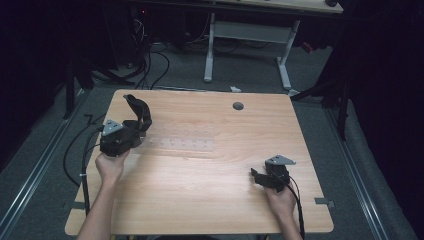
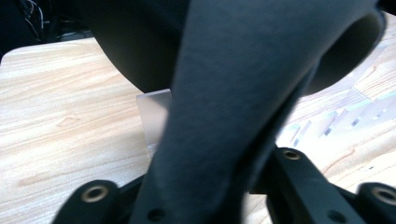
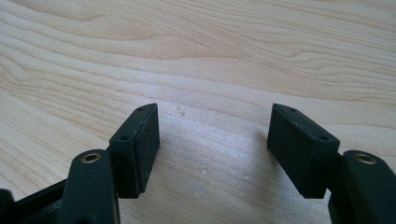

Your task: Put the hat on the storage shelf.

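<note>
A dark grey curved strap [image 1: 140,109] arches up from my left gripper [image 1: 138,132] at the table's left side. In the left gripper view the strap [image 2: 243,84] rises blurred between the jaws; they stand apart around it, and the right pad [image 2: 299,168] sits a little off its edge. A clear plastic rack [image 1: 185,144] lies flat on the wood just right of that gripper, and its corner [image 2: 154,116] shows behind the strap. My right gripper [image 1: 257,176] rests low at the table's right front, open [image 3: 212,144], with only bare wood between its pads.
The wooden table [image 1: 210,200] has a round grey grommet [image 1: 238,106] near its far edge. Behind it stand a white-legged desk [image 1: 250,35] and floor cables [image 1: 150,65]. Black cables trail from both grippers off the near edge.
</note>
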Motion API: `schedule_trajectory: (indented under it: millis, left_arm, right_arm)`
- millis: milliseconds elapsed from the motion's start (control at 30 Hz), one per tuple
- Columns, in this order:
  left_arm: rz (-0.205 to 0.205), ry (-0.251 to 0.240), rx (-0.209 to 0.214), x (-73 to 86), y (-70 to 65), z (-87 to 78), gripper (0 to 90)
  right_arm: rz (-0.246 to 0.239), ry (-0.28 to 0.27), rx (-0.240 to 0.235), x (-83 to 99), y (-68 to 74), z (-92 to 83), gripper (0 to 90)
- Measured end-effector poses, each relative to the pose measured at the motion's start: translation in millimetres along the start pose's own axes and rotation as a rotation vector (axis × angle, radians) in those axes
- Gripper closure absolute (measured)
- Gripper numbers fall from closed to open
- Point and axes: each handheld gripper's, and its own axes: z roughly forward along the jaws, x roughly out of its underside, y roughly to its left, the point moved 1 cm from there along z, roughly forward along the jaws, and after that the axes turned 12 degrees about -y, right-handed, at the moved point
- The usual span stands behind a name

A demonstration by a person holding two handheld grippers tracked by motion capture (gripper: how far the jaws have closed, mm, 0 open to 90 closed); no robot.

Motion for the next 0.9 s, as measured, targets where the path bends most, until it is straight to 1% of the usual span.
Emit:
schedule_trajectory:
  millis: [133,200,300,433,467,600,800,867,900]
  left_arm:
    - [0.008,-0.001,-0.028,-2.4,1.4,-2.5,57.9]
    - [0.013,-0.020,-0.038,-4.7,3.0,-5.9,53.4]
    - [0.000,-0.035,-0.062,-7.7,7.0,-12.4,47.9]
    - [-0.025,-0.033,-0.075,-8.1,10.9,-24.5,44.7]
    - [-0.023,-0.028,-0.077,-7.7,11.5,-26.8,44.0]
    - [-0.047,-0.021,-0.077,-5.7,11.0,-37.1,42.2]
    - [-0.035,0.000,-0.065,0.8,5.7,-49.2,40.9]
    - [-0.039,0.005,-0.059,2.8,4.2,-53.3,40.9]
    - [-0.049,0.004,-0.057,3.4,3.1,-55.1,40.8]
  right_arm:
    - [0.000,0.000,0.000,0.0,0.0,0.0,34.6]
    - [0.001,0.000,0.000,0.0,0.0,0.0,34.6]
    - [0.001,0.000,0.000,0.0,-0.1,0.0,34.5]
    - [0.001,0.000,0.000,0.0,0.0,0.0,34.4]
    - [0.000,0.000,0.000,0.0,-0.1,0.0,34.5]
    - [0.000,0.000,0.000,0.0,-0.1,0.0,34.5]
    - [0.000,0.000,0.000,0.0,-0.1,0.1,34.4]
    - [0.000,0.000,0.000,0.0,0.0,0.0,34.5]
    - [0.000,0.000,0.000,0.0,0.0,0.0,34.5]
